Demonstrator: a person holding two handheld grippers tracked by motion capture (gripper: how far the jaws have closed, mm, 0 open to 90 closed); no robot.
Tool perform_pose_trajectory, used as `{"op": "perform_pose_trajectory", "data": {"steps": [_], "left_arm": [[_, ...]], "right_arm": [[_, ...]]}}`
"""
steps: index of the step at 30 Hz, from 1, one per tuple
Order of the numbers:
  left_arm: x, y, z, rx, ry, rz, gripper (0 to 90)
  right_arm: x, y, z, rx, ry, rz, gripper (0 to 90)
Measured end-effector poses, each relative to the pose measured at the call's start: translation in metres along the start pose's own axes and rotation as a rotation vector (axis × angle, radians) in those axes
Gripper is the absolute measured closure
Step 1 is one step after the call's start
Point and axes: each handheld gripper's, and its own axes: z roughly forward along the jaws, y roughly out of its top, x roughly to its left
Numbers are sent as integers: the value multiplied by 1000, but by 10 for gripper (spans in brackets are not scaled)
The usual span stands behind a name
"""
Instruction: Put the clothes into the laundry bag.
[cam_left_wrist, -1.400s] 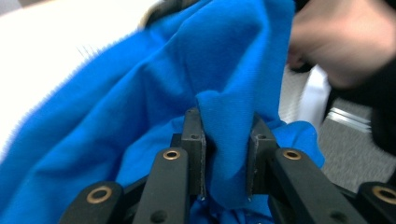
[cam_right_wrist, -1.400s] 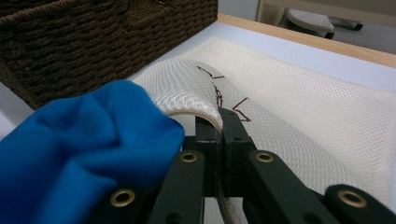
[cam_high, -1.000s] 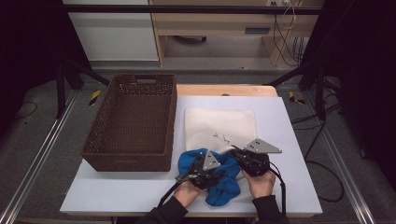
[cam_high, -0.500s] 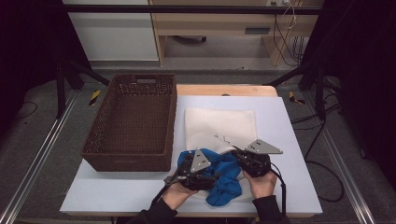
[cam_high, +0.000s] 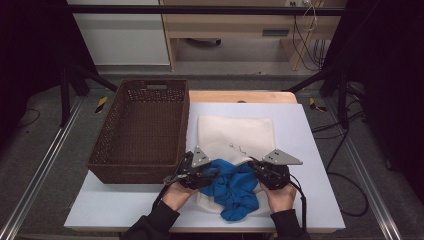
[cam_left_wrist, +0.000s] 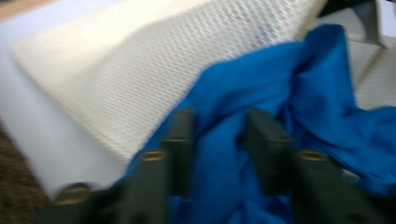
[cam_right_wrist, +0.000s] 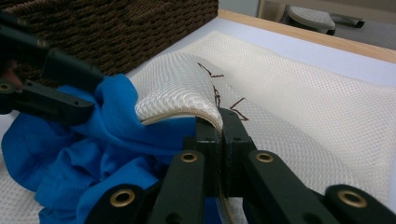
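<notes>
A white mesh bag lies flat on the table, with a crumpled blue cloth on its near end. My right gripper is shut on the bag's near edge and holds it lifted; in the right gripper view that curled edge of the mesh bag arches over the blue cloth just ahead of the right gripper. My left gripper is at the cloth's left side. In the left gripper view the left gripper has its jaws partly apart, with the blue cloth bunched between them.
A brown wicker basket stands empty along the table's left side, close to the left gripper. The white table has bare room right of the bag. A wooden strip edges the far side.
My left gripper has shifted a little to the left and away from me. The cloth's left part has bunched in toward the bag. The right gripper has stayed put on the bag's edge.
</notes>
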Motion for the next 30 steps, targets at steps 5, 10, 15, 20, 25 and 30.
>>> {"op": "perform_pose_trajectory", "data": {"steps": [5,10,15,20,25,30], "left_arm": [[-1,-1,-4,-6,-46,-10,866],[-6,-1,-11,-29,-76,14,877],[-31,-1,-13,-69,-172,55,877],[-62,0,6,-55,-198,115,876],[-75,6,41,-27,-121,118,872],[-64,10,68,-28,-61,80,835]], "right_arm": [[0,0,-1,-2,0,1,877],[-1,0,-1,-4,-3,3,878],[-1,1,-1,-8,-2,3,878],[0,1,-2,-9,5,8,878],[2,2,-1,-13,11,5,878],[1,2,-2,-21,15,11,878]]}}
